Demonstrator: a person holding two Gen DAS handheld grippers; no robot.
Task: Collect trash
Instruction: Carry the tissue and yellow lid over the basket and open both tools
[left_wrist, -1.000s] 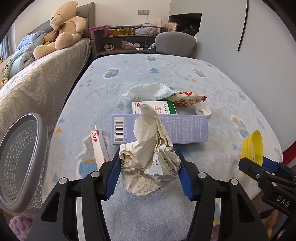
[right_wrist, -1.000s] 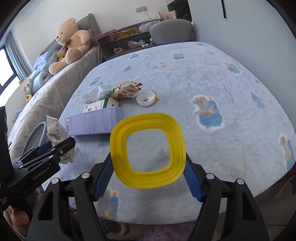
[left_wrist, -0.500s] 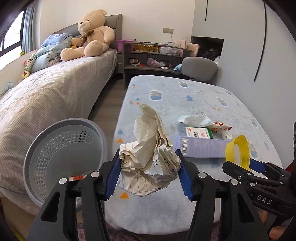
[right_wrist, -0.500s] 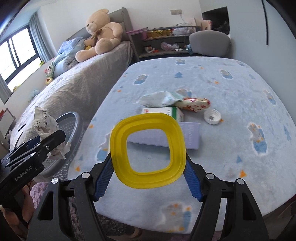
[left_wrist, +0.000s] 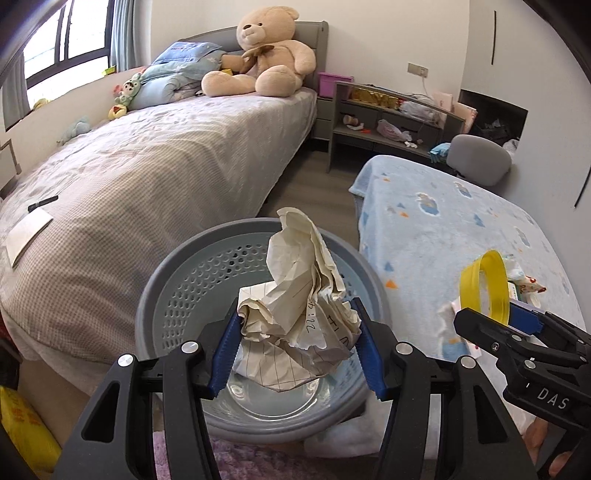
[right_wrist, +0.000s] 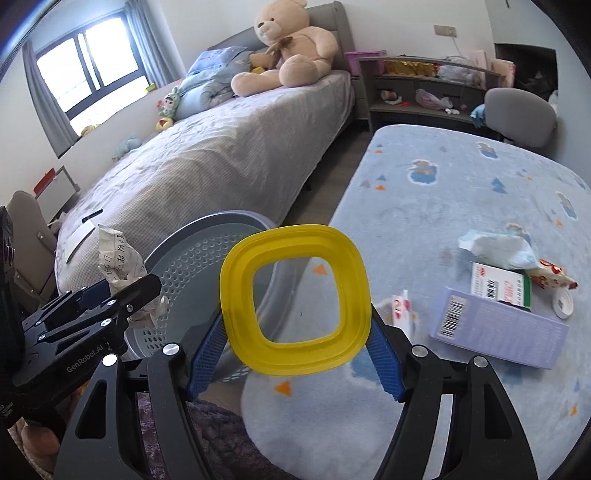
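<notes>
My left gripper is shut on a crumpled ball of lined paper and holds it over the open grey perforated basket. The paper also shows in the right wrist view, left of the basket. My right gripper is shut on a yellow square plastic ring, held near the basket's right rim at the table's edge. The ring also shows in the left wrist view. More trash lies on the table: a purple box, a green-white box, a white wrapper, a red snack packet, a white cap.
The table wears a light blue fleece cover. A grey bed with a teddy bear stands to the left. A shelf unit and a grey chair stand at the back. A purple rug lies under the basket.
Both grippers have swung left, off the table toward the basket. The paper ball is now over the basket's opening; the yellow ring is now near its right rim. Both grips are unchanged.
</notes>
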